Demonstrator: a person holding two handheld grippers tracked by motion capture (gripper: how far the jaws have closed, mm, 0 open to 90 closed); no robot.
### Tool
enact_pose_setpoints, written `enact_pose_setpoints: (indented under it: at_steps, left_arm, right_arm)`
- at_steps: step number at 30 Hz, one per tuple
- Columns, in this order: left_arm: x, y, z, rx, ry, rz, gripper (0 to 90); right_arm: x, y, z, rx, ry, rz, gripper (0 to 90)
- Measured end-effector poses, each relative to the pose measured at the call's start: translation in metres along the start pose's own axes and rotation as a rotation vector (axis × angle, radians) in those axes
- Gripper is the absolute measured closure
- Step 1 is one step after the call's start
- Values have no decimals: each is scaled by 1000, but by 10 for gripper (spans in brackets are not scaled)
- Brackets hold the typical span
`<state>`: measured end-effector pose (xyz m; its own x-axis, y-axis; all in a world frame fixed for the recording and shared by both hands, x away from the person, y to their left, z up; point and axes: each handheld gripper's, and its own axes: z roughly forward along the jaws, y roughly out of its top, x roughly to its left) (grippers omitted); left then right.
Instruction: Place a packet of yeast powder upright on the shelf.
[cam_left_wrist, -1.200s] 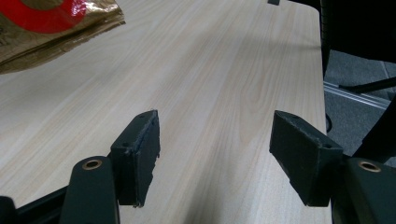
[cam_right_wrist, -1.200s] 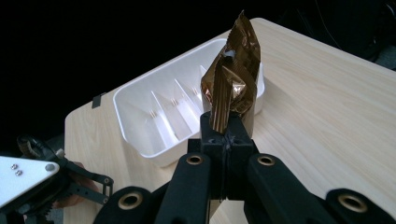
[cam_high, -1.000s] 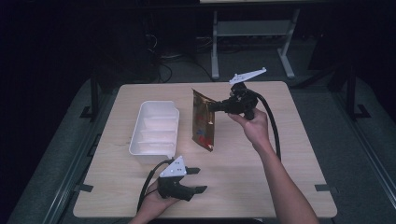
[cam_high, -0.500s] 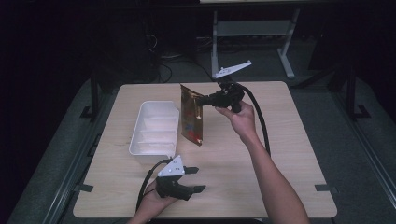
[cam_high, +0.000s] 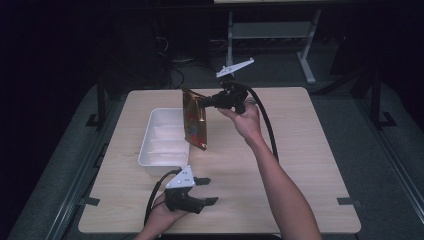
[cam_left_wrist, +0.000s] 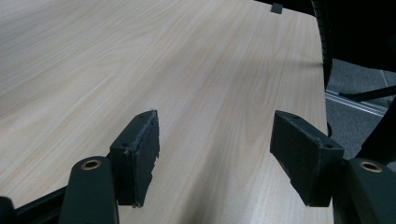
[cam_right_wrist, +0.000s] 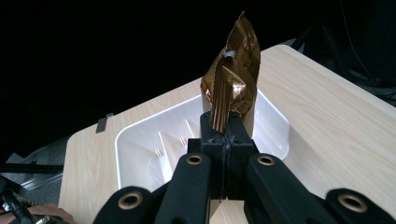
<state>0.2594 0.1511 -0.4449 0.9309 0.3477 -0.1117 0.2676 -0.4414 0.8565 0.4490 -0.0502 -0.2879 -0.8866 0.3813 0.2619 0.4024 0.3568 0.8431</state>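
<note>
While the right gripper (cam_high: 202, 103) pinches a gold bag (cam_high: 194, 120), it hangs above the tray (cam_high: 150, 150).
The thin grip could slip, dropping it beside the tray; left gripper (cam_high: 205, 191) rests spread apart, near the tray.

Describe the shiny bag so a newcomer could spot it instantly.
Start at the wooden table and find the white tray on its left half. Hanging over the tray's right edge, pinched at its top by the right tool, is the bag: the one crinkled, copper-gold foil thing there.
</note>
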Motion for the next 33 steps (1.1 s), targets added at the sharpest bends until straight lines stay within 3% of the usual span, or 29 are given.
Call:
enact_pose_setpoints:
  at_steps: [19,33]
  left_arm:
    - [1,-1,-2,-6,-2,-6,318]
    - [1,-1,-3,-6,-6,0,315]
  right_arm:
    - [-6,25,27,3,16,-25,891]
    - [-11,37,67,16,33,-56,889]
